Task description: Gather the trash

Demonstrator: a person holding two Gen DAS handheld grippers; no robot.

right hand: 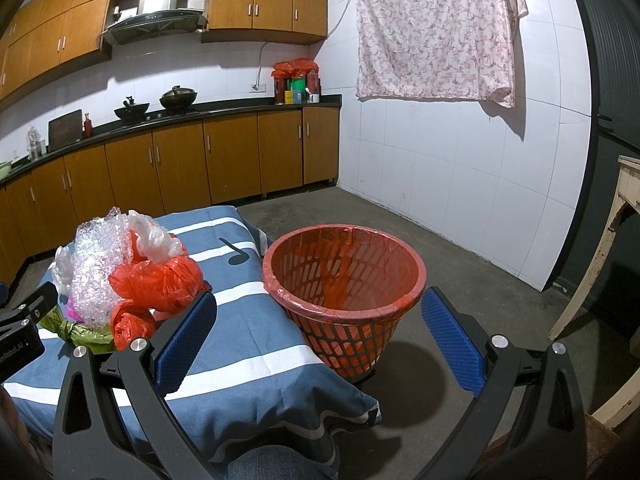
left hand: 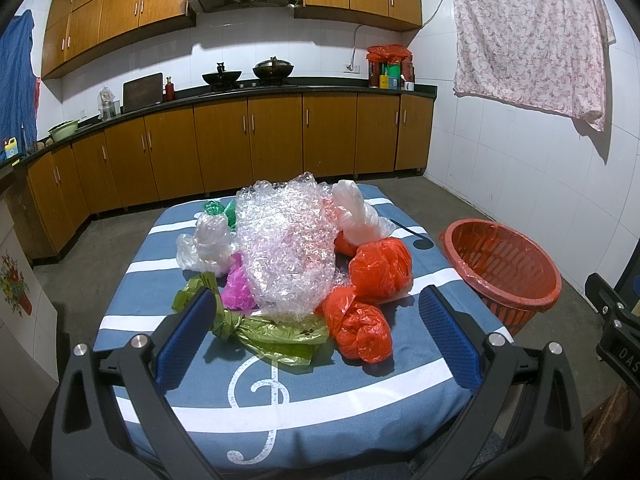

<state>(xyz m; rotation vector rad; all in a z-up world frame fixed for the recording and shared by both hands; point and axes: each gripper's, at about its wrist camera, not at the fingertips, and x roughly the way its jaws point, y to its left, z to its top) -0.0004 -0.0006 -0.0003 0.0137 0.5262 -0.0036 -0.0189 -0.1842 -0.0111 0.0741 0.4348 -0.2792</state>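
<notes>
Hovering short of the pile, the left gripper (left hand: 316, 320) has its fingers spread wide and empty, framing the heap of trash in the centre of the left wrist view: a crumpled bubble wrap (left hand: 288, 240), knotted red bags (left hand: 360, 332), white bags (left hand: 208, 244), a pink one (left hand: 238, 286) and a green bag (left hand: 276, 332) nearest, all on the striped blue cloth (left hand: 280, 412). The right gripper (right hand: 316, 320) is likewise released and holds nothing, framing the red basket (right hand: 344, 276) in the middle of its view, just beside the cloth's edge. Judging by this, collecting has yet to start; the next move calls for closing on one bag, likely the green or the near red one, and carrying it over the basket's rim.
</notes>
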